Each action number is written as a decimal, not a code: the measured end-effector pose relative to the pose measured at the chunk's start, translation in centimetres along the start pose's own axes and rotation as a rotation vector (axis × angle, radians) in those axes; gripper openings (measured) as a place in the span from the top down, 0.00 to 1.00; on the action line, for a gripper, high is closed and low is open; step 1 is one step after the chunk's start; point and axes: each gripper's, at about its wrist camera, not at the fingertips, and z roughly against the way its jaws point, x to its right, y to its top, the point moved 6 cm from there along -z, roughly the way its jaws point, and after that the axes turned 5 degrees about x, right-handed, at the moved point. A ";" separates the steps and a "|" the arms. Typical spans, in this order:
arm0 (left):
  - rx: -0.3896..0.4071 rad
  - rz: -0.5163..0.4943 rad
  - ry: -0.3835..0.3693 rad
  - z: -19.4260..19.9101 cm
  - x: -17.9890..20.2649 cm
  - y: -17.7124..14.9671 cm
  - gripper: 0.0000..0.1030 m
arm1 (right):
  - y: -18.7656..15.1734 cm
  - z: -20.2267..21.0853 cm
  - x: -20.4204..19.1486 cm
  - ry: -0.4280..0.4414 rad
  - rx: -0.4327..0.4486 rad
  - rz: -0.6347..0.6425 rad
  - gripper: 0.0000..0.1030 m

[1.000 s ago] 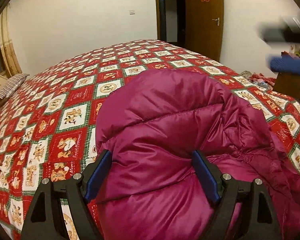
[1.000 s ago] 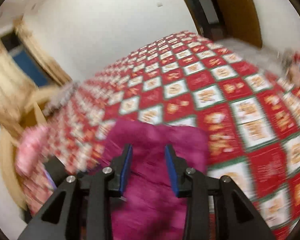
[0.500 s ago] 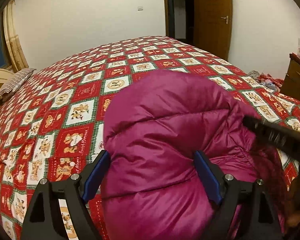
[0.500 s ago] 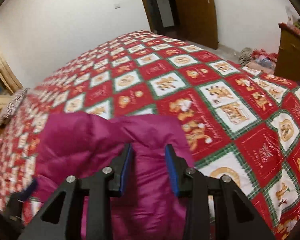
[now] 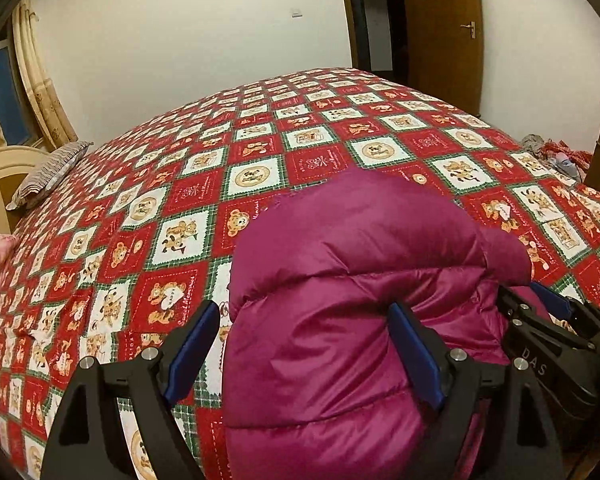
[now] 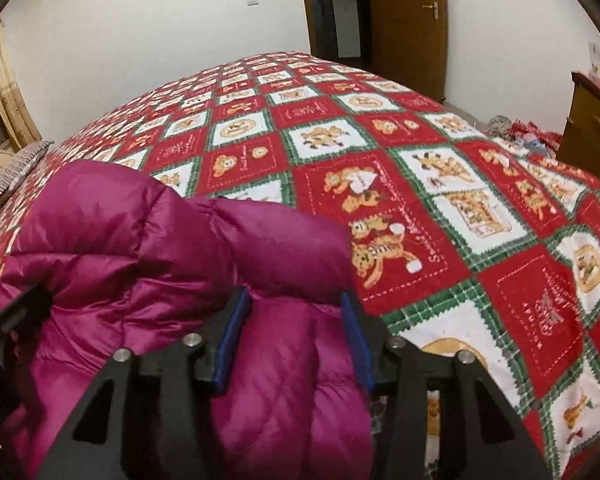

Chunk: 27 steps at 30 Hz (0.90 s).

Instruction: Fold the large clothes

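Note:
A puffy magenta down jacket (image 5: 360,248) lies bunched on the bed's near edge. My left gripper (image 5: 304,320) is open and straddles a thick fold of it. The right pad touches the fabric, while the left pad stands clear with bedspread showing in the gap. My right gripper (image 6: 296,304) is on the jacket's (image 6: 140,240) right-hand part. Its jaws are opening, and the quilted fabric still fills the gap and touches both blue pads. The right gripper (image 5: 548,312) also shows low at the right in the left wrist view. A bit of the left gripper (image 6: 4,312) shows at the right wrist view's left edge.
A red, white and green bear-print bedspread (image 5: 300,152) covers the bed beyond the jacket. A striped pillow (image 5: 48,176) lies at the far left by a cream headboard. A wooden door (image 5: 444,28), a dresser (image 6: 592,120) and a heap of clothes (image 6: 520,132) stand at the right.
The right gripper dropped down onto the jacket and now shows beside the left one. Its jaws have widened around the fabric. The left gripper stayed put, tilting slightly.

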 end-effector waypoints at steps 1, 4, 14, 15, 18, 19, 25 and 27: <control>-0.001 -0.006 0.006 -0.1 0.1 0.1 0.16 | -0.1 0.0 0.1 0.007 0.000 -0.007 0.48; -0.002 -0.016 0.019 -0.2 0.2 0.2 0.16 | -0.1 0.0 -0.3 -0.006 0.004 0.021 0.48; -0.010 -0.029 0.063 -2.9 0.4 0.8 0.09 | -0.2 -0.2 -0.5 -0.016 0.011 0.031 0.48; -0.020 -0.014 0.052 -3.8 0.4 0.6 0.08 | -0.2 -0.3 -0.4 -0.015 0.010 0.029 0.48; -0.042 0.070 0.002 -5.8 -0.1 -0.1 0.03 | -0.2 -0.5 -0.2 -0.006 0.010 0.013 0.48; -0.048 0.089 0.000 -6.3 -0.2 -0.3 0.01 | -0.2 -0.5 -0.1 -0.003 0.013 0.006 0.48; -0.061 0.053 0.031 -6.8 0.8 -0.5 0.00 | -0.2 -0.6 -0.1 -0.013 0.025 0.002 0.48; -0.087 0.067 -0.007 -6.5 0.4 -0.5 0.01 | -0.1 -0.5 -0.1 -0.001 0.014 0.001 0.47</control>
